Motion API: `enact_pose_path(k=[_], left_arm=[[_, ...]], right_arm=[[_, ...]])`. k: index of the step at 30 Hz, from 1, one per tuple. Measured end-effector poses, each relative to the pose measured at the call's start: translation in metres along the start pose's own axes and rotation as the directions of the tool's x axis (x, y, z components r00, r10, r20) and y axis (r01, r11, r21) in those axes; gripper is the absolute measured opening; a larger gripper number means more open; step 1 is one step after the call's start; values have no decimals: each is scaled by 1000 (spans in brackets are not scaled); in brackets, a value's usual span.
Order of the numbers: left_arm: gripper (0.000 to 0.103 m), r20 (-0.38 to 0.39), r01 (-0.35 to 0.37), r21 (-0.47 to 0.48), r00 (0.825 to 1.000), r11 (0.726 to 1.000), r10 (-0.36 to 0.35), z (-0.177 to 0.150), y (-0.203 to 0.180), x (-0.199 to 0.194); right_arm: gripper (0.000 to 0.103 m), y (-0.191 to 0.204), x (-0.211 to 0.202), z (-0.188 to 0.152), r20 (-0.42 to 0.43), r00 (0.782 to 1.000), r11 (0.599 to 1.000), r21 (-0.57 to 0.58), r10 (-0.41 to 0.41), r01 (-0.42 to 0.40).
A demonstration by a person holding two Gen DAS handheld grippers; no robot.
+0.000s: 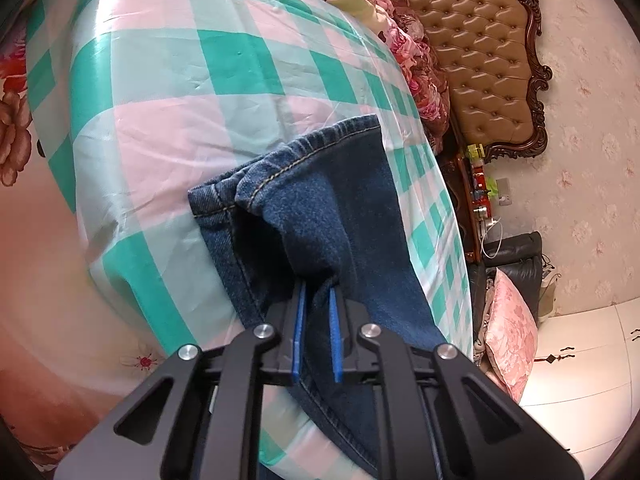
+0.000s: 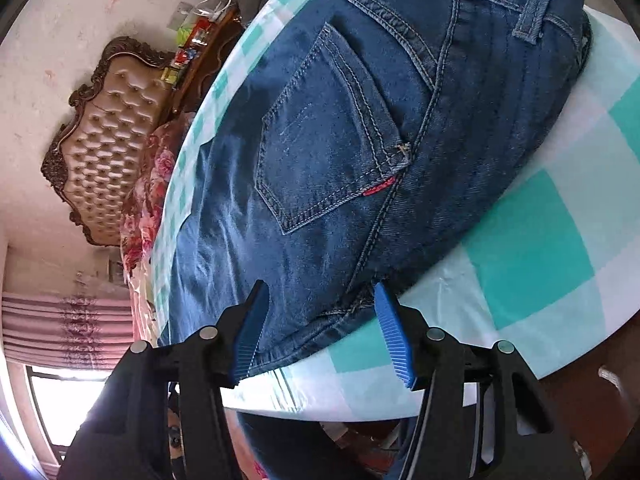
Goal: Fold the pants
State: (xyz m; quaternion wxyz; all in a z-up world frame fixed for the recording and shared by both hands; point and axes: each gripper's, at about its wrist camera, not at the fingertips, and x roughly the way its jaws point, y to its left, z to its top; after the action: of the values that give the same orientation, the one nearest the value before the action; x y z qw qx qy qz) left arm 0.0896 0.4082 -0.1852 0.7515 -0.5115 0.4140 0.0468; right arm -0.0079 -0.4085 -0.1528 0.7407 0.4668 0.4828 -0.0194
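Your left gripper has matte black linkage arms with triangular cut-outs, round silver pivot pins and two thin blue ribbed pads. Your right gripper is built the same: black arms, silver pins, blue ribbed pads, with a thin cable running beside its right arm.

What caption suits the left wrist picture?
Left gripper pinching the jeans near the leg hems on a checked bedsheet.

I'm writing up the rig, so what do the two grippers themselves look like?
Both match: the left gripper and right gripper have black linkage arms with cut-out slots and round silver pivot pins. Each carries two flat, ribbed blue fingers. No sleeves or markings show.
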Motion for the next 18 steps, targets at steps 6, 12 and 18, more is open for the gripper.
enact_pose_path(k=[6, 12, 18], left_arm=[[9, -1, 5, 7, 1000, 1000, -5, 1, 2, 2], [2, 12, 9, 17, 1000, 1000, -10, 1, -3, -9], [1, -2, -56, 19, 998, 998, 56, -1, 4, -17]], right_arm=[[50, 7, 10, 0, 20, 999, 999, -18, -40, 40], [4, 22, -12, -1, 113, 992, 995, -78, -58, 67], [4, 37, -39, -3, 125, 991, 988, -140, -46, 64]])
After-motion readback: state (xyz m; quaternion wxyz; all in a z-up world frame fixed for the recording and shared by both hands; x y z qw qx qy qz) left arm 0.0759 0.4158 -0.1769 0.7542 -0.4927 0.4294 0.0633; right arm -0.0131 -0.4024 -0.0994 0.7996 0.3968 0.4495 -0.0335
